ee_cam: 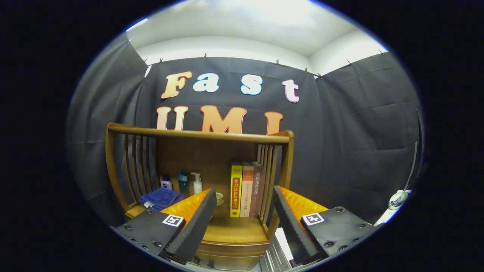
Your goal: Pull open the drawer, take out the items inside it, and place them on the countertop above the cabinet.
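My gripper (pixel 244 223) is open, its two fingers spread wide with nothing between them. Beyond the fingers stands a wooden cabinet whose countertop (pixel 234 228) runs across the gap between them. The front edge of the cabinet (pixel 234 249) shows just below the countertop; I cannot make out a drawer handle there. A railed wooden shelf frame (pixel 196 134) rises around the countertop.
On the countertop stand three upright books (pixel 246 189) at the right, a folded blue cloth (pixel 160 198) at the left, three small bottles (pixel 183 183) at the back, and a small cup (pixel 219 196) behind the left finger. Black cloth walls surround the booth.
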`<state>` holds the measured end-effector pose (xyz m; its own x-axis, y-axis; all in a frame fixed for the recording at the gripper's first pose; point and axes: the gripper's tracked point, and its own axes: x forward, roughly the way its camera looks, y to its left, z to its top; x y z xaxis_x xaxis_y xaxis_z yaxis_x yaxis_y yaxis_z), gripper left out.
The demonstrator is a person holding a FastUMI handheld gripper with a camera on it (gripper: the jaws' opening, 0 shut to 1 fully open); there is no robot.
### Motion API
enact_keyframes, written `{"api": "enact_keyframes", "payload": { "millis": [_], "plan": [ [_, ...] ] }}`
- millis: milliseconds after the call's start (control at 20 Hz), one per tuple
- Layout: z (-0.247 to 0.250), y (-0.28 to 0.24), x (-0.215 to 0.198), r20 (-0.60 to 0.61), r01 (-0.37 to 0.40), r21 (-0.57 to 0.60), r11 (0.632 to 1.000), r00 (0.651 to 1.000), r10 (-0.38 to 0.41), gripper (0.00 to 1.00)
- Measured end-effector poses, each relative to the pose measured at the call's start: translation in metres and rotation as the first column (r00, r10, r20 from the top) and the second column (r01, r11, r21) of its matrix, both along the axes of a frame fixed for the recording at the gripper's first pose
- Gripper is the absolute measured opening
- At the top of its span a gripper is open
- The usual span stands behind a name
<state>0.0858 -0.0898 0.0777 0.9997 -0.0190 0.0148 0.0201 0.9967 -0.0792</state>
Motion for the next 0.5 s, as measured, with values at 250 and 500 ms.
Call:
{"api": "enact_keyframes", "payload": {
  "millis": [250, 500],
  "plan": [
    [-0.011, -0.004, -0.003, -0.03, 0.002, 0.014, 1.0, 1.0, -0.001, 0.98],
    [-0.013, -0.005, -0.001, -0.038, 0.004, 0.025, 1.0, 0.999, -0.003, 0.98]
  ]
}}
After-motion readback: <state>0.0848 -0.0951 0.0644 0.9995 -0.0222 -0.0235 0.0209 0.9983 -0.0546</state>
